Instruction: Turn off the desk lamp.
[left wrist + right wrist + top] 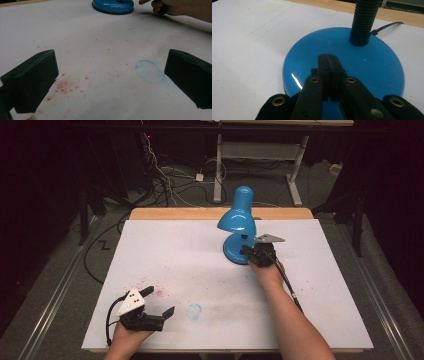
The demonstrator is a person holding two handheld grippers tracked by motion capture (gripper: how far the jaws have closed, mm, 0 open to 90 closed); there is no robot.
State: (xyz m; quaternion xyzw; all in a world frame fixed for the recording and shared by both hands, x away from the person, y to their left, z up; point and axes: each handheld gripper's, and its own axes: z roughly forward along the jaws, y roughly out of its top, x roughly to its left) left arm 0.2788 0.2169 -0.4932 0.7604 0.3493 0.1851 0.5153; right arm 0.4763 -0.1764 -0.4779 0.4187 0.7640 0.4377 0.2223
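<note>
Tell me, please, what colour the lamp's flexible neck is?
Black; the ribbed neck shows best in the right gripper view, rising from the blue base.

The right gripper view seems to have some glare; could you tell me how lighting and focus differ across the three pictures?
Right gripper view: a white glare streak on the glossy blue round lamp base, shut right gripper sharp. Left gripper view: open left gripper, its near black jaws soft-edged and grainy. High view: white paper-covered table lit, surrounding floor dark.

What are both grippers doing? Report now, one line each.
Left gripper: open, holding nothing, resting near the table's front edge.
Right gripper: shut, empty, fingers pressed together over the blue lamp base.
</note>
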